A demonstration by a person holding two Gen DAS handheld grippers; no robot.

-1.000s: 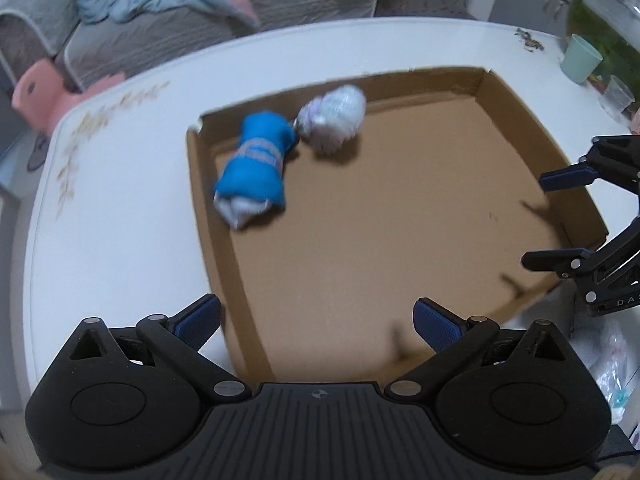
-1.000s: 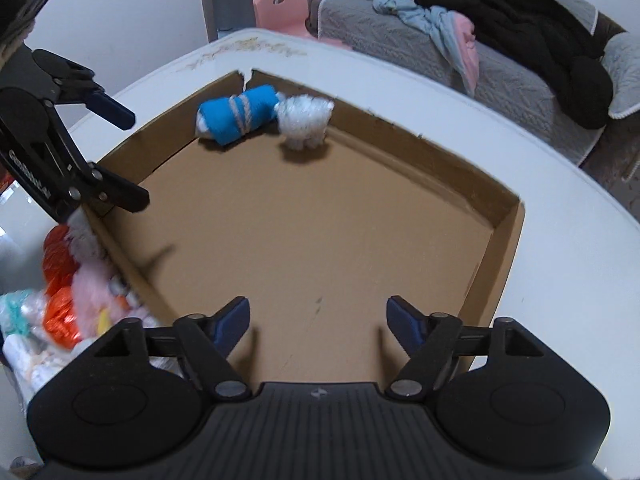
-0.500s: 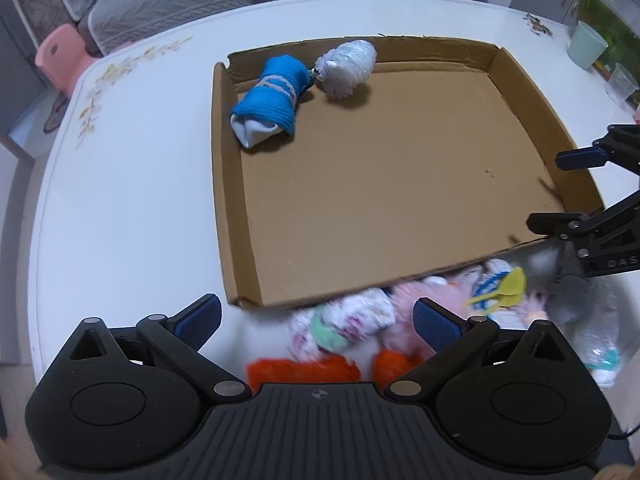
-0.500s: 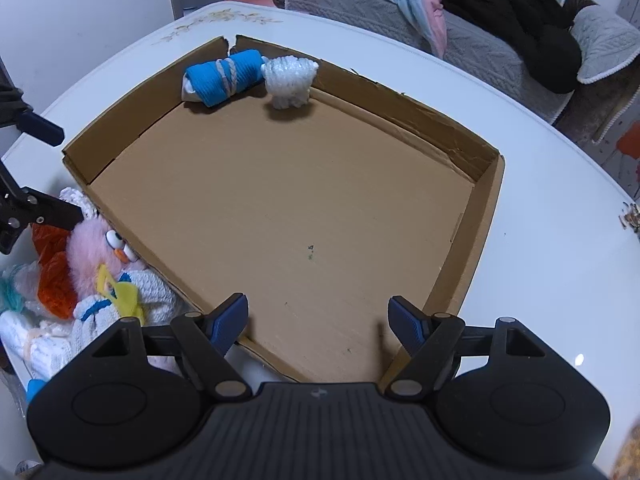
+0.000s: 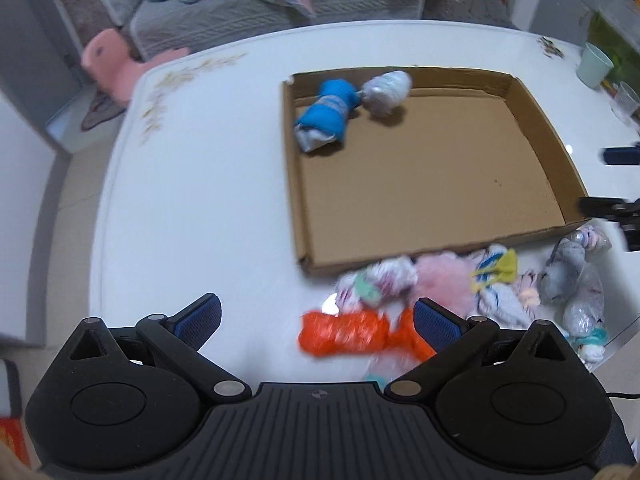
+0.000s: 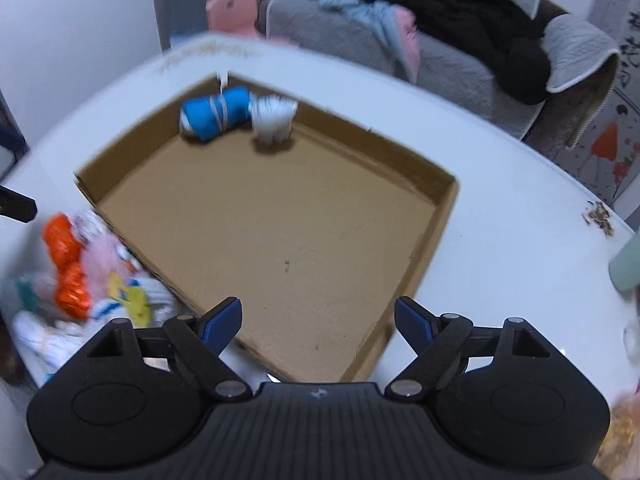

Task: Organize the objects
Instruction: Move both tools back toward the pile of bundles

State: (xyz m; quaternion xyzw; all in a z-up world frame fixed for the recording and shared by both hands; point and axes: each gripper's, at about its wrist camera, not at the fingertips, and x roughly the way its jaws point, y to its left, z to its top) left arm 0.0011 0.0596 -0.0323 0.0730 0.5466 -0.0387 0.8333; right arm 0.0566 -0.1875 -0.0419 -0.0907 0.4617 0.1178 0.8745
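A shallow cardboard tray point(image 5: 536, 120) point(image 6: 436, 248) lies on the white table point(image 5: 200, 184). In its far corner lie a blue sock roll point(image 5: 326, 114) point(image 6: 216, 114) and a pale white-lilac roll point(image 5: 386, 90) point(image 6: 274, 116), touching. A pile of rolled socks lies outside the tray's near edge: an orange one point(image 5: 344, 332) point(image 6: 66, 258), a pink fluffy one point(image 5: 444, 276), several white and grey ones point(image 5: 568, 268). My left gripper point(image 5: 316, 314) is open and empty above the orange roll. My right gripper point(image 6: 318, 316) is open and empty over the tray's near corner.
A mint cup point(image 5: 596, 66) and a clear glass point(image 5: 624, 100) stand at the table's right edge. A grey sofa with clothes point(image 6: 440, 32) and a pink child's chair point(image 5: 120, 64) stand beyond the table. The right gripper's fingers point(image 5: 618, 180) show at the left view's right edge.
Both grippers have pulled back and up from the tray. The sock pile in front of the tray has come into view. Both stay open. The two rolls in the tray have not moved.
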